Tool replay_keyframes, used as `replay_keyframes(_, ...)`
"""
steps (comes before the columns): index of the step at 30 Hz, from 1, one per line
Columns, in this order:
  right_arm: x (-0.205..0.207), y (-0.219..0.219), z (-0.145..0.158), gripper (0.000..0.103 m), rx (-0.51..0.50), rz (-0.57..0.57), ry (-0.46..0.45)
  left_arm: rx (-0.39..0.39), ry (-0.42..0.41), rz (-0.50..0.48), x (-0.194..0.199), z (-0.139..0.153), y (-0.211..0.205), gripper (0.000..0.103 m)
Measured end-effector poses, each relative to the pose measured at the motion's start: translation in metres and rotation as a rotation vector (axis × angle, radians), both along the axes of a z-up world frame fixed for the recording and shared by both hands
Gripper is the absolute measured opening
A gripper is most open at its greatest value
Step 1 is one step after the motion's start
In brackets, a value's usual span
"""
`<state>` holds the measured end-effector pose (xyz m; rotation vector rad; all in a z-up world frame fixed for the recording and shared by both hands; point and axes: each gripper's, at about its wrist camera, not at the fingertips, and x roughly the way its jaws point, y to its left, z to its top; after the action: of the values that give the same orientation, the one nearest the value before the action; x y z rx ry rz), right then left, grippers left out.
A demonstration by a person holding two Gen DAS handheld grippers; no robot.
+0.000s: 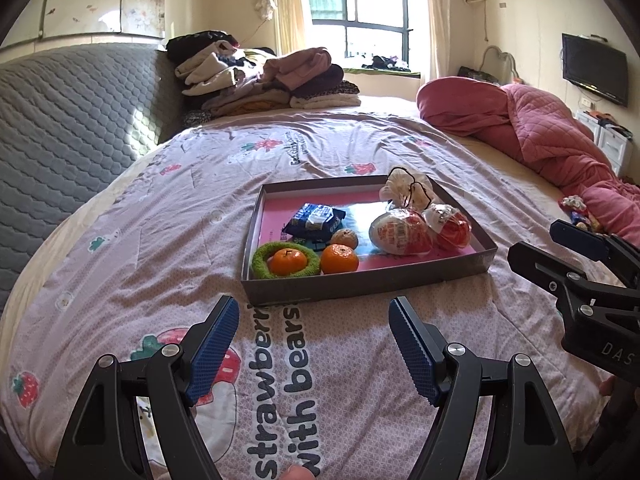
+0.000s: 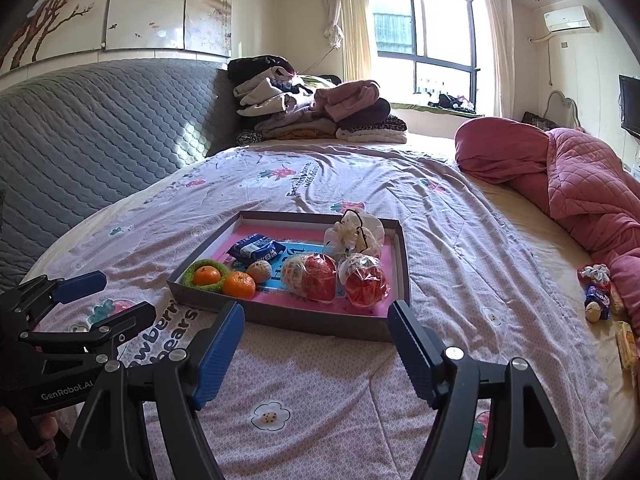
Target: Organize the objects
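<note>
Bed (image 1: 160, 216), large, covered by a lilac printed quilt with strawberry and bear motifs; carries everything listed below.

Grey quilted headboard (image 1: 68, 120), along the bed's left side.

Pink quilted blanket (image 1: 552, 128), bunched at the bed's right edge.

Stack of folded clothes (image 1: 272, 80), mixed colours, at the far end of the bed below the window.

Shallow grey cardboard tray with pink lining (image 1: 360, 284), rectangular, flat on the quilt near the middle of the bed, just ahead of both grippers.

Left gripper (image 1: 314, 344), black frame, blue ribbed fingers spread wide apart, empty, hovering above the quilt before the tray's near wall.

Right gripper (image 2: 316, 348), same make, fingers likewise wide apart and empty, facing the tray's near right corner.

Two egg-shaped red and white sweets in clear wrap (image 1: 402, 230), side by side in the tray's right half.

White gauze pouch with black cord (image 1: 408, 192), far right corner of the tray.

Blue snack packet (image 1: 316, 220), centre left of the tray.

Green crocheted ring (image 1: 260, 268), near left corner of the tray, encircling one mandarin (image 1: 287, 261).

Second mandarin (image 1: 339, 259), just beside the ring.

Small pale round fruit (image 1: 346, 238), behind the second mandarin.

Small wrapped items (image 2: 600, 292), loose on the bed near the pink blanket, well apart from the tray.
</note>
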<state>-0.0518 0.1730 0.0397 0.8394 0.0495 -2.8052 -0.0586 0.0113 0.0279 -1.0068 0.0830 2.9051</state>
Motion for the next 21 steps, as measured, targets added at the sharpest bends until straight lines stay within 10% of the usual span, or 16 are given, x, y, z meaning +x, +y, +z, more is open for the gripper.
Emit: replay_keyframes(21, -0.003, 0.001, -0.024, 0.074, 0.005, -0.013, -0.022, 0.005, -0.031, 0.011, -0.006, -0.024, 0.002, 0.078)
